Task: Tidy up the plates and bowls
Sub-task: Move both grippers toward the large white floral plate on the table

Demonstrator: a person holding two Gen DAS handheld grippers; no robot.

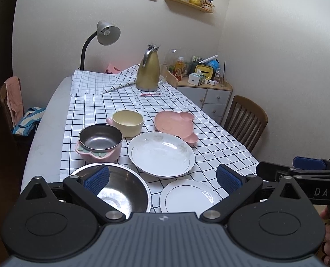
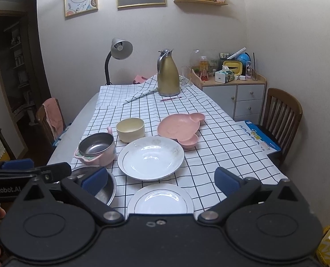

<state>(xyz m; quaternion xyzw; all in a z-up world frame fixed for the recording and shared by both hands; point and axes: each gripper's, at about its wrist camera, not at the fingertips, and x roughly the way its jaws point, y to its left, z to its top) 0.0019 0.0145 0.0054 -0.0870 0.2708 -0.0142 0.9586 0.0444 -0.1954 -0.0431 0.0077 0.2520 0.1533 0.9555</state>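
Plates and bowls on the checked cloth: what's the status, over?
Left gripper and right gripper open, empty, above table edge. Six dishes untouched, none stacked; small white plate nearest. Nothing in the way.

Nearest on table (image 2: 80, 120): steel bowl (image 1: 120, 191) left, small plate (image 1: 188, 197) right. Behind: large plate (image 1: 161, 153), handled pot (image 1: 100, 143) left. Farthest: cup (image 1: 127, 122), divided plate (image 1: 176, 125).

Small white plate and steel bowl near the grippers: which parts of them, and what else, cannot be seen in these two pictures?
- Small white plate: near edge hidden by the gripper body, both views.
- Steel mixing bowl: near rim hidden by the left gripper; in the right wrist view mostly behind a blue pad.
- Pink handled piece: mostly hidden behind the cream bowl, both views.
- Pink-handled pot: outer decoration too small.
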